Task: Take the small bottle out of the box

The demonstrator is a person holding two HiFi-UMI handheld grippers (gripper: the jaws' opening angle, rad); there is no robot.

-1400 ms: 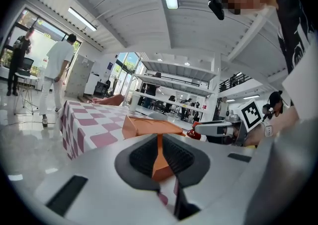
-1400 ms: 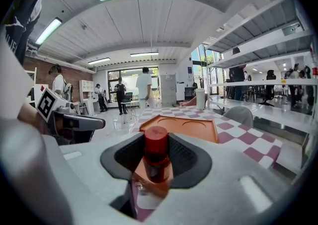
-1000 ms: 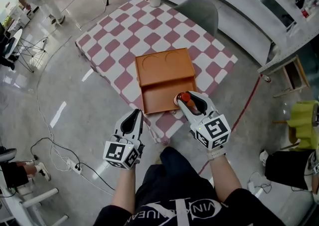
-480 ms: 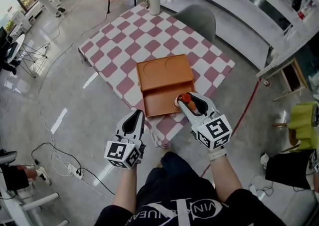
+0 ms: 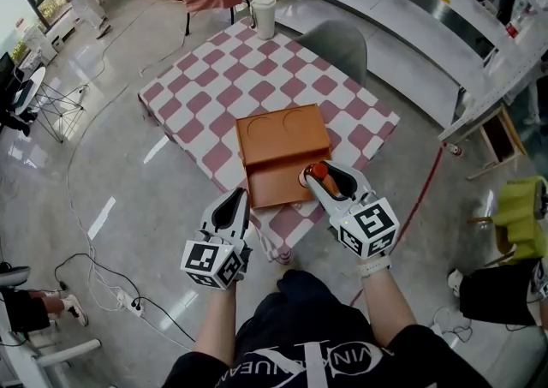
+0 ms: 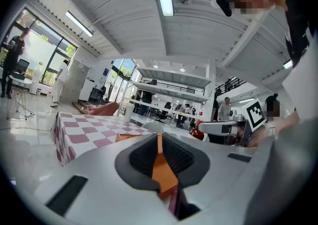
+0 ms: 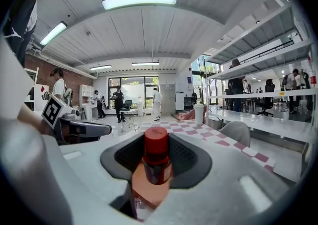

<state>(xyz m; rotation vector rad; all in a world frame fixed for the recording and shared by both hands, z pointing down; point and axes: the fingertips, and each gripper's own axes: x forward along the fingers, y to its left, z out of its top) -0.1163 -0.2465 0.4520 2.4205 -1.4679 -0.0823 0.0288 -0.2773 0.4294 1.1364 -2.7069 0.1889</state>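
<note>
The right gripper (image 5: 320,176) has its jaws closed on the bottle (image 7: 156,165), which stands upright between the pads with its red cap (image 7: 156,142) up, over the near right corner of the orange box (image 5: 279,140) on the checked worktop (image 5: 211,88). The left gripper (image 5: 234,196) hangs just short of the worktop's near edge, beside the right one, its jaws drawn together with nothing in them.

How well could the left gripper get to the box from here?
Probably yes. The left gripper is empty and shut, just short of the box at its near left corner, with only bare tablecloth between. The right gripper, holding the bottle, is at the other corner.
</note>
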